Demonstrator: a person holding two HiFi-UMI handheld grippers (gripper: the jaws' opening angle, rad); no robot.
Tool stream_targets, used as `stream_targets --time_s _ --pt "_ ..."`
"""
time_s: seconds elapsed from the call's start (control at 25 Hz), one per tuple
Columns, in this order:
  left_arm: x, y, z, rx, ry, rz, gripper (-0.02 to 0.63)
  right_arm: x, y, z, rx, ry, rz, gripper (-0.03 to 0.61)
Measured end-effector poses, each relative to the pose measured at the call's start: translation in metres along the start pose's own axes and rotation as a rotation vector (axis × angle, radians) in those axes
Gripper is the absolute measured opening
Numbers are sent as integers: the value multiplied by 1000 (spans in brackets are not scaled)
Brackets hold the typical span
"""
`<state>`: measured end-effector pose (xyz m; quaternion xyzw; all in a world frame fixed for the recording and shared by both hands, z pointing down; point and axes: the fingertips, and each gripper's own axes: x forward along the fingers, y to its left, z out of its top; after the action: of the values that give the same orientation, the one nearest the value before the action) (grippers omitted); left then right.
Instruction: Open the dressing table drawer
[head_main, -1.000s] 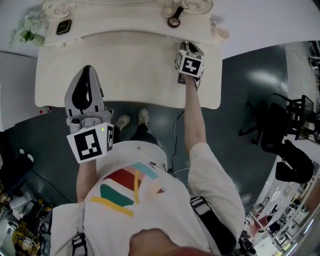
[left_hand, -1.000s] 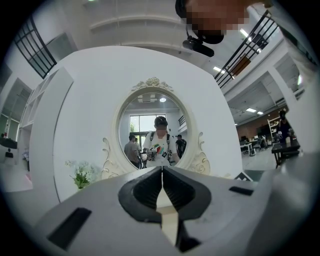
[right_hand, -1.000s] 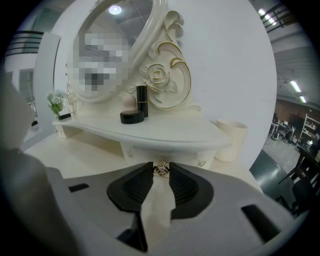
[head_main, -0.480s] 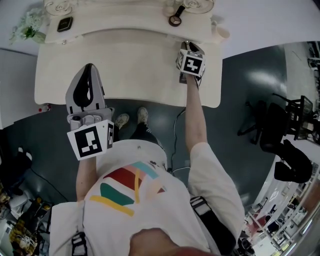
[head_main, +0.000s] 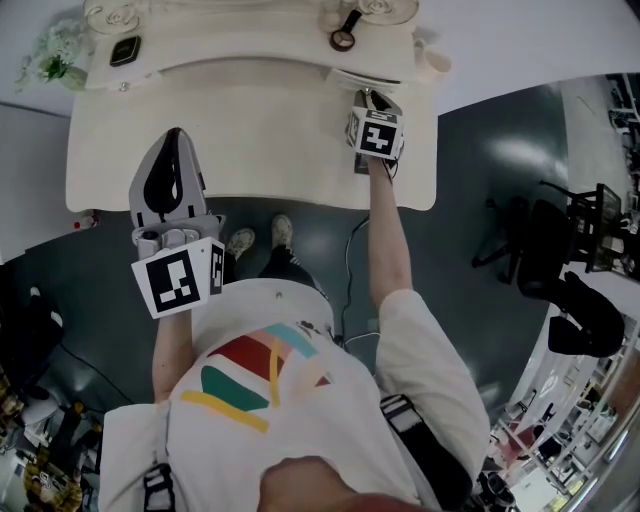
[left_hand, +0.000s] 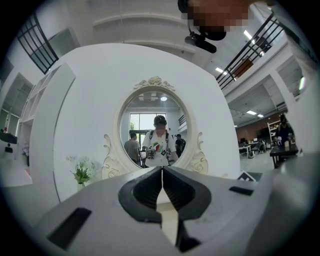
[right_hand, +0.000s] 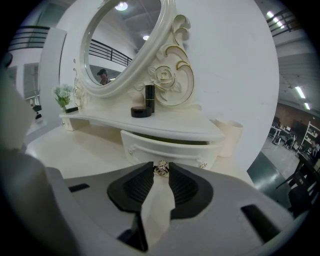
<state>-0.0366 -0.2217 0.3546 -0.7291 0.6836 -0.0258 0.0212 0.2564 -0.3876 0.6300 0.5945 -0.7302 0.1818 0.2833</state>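
Nearest, seen from the head view, the left gripper (head_main: 176, 136) is a smooth grey plastic shell with black ribbed pads. It is carried level over the left half of the cream dressing table (head_main: 250, 140), its tips inside the front edge. In its own view the jaws are pressed together with nothing between them. The right gripper (right_hand: 160, 175), of the same grey shell and ridged black pads, reaches down toward the back right corner of the tabletop. Its jaws stand narrowly apart and are clamped on a small gold-toned rosette knob (right_hand: 161, 168). That knob belongs to the drawer (right_hand: 165, 146), a curved, glossy cream front with a moulded rail. It sits under the raised shelf (right_hand: 150, 123) along the table's back edge, with a dark gap showing above it. On the shelf stand a dark upright tube (right_hand: 149, 98) and a low round black case (right_hand: 140, 112). A plain cream cup (right_hand: 229, 136) stands at the right back corner. Behind rises the oval mirror (right_hand: 120, 40) in a carved, scrolled frame, with white flowers (right_hand: 63, 95) at the far left end. Compared with a second ago, a pale strip of the drawer now shows beyond the shelf edge in the head view. The right gripper sits slightly nearer the front edge, and the left one has not shifted.
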Motion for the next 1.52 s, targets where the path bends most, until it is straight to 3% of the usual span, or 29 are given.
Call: stream_targets --time_s 1.52 --pt "-19 8 14 -4 -39 -20 8 -44 13 -36 20 11 -14 83"
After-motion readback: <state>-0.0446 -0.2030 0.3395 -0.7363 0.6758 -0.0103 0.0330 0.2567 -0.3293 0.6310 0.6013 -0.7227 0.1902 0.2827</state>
